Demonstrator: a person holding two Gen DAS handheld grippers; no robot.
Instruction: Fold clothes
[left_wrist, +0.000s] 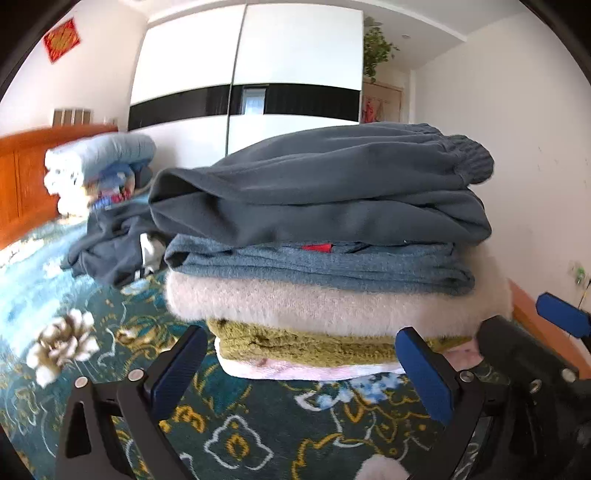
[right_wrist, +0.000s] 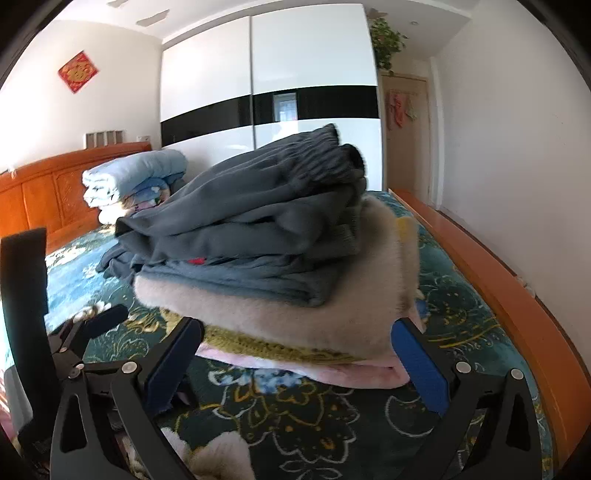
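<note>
A stack of folded clothes stands on the bed: dark grey sweatpants (left_wrist: 332, 184) (right_wrist: 258, 206) on top, a blue-grey knit (left_wrist: 317, 266), a fluffy cream sweater (left_wrist: 332, 306) (right_wrist: 295, 314), an olive knit (left_wrist: 295, 343) and a pink garment (left_wrist: 314, 369) (right_wrist: 332, 365) at the bottom. My left gripper (left_wrist: 301, 363) is open and empty, its jaws wide apart just in front of the stack's base. My right gripper (right_wrist: 295, 362) is open and empty, also facing the base; it shows at the right of the left wrist view (left_wrist: 532, 350). A crumpled dark garment (left_wrist: 110, 243) lies behind the stack.
The bed has a dark green floral cover (left_wrist: 258, 424) (right_wrist: 295, 406). Rolled quilts (left_wrist: 96, 166) (right_wrist: 133, 177) sit by the orange wooden headboard (right_wrist: 44, 192). An orange bed rail (right_wrist: 498, 295) runs along the right, by a white wall. A white wardrobe (right_wrist: 269, 92) stands behind.
</note>
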